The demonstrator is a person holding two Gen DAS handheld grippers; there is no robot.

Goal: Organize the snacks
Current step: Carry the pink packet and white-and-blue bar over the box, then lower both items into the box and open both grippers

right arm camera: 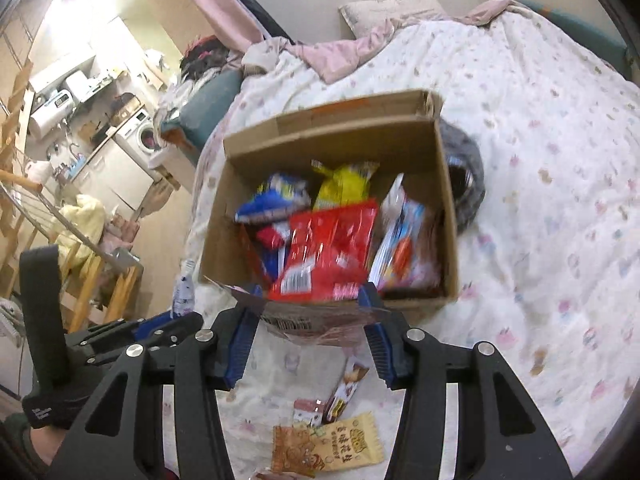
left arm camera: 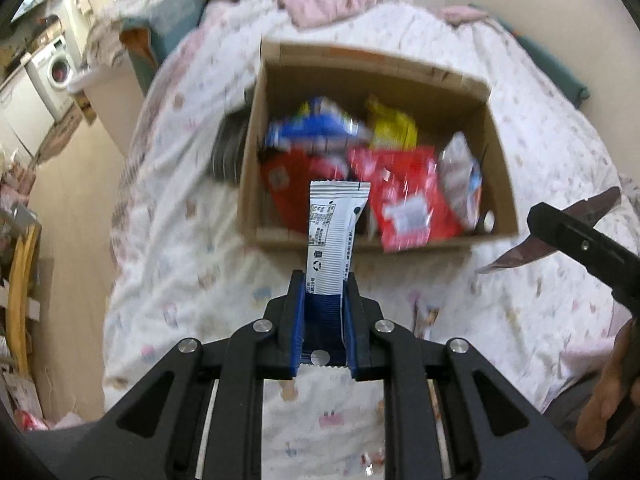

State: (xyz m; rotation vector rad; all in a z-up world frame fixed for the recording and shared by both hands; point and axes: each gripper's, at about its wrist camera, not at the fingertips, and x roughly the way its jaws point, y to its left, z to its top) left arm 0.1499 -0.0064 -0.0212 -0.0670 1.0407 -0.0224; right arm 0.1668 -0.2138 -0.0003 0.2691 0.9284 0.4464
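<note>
Left gripper (left arm camera: 324, 280) clamped on white sachet (left arm camera: 334, 236), which sticks up past the fingertips, near the box (left arm camera: 256, 184) front edge. Right gripper (right arm camera: 310, 304) clamped on a brown packet (right arm camera: 304, 320) held flat across the jaws, just in front of the box (right arm camera: 448, 208). Box sits on the bed (right arm camera: 540, 200), holding red bag (right arm camera: 328, 248), yellow bag (right arm camera: 344, 184), blue bag (right arm camera: 276, 200). Loose snacks (right arm camera: 332, 440) on bed below right gripper.

Box (left arm camera: 496, 152) snacks (left arm camera: 404, 196) motion-blurred, labels unreadable; dark object (right arm camera: 466, 184) half hidden behind box wall.
</note>
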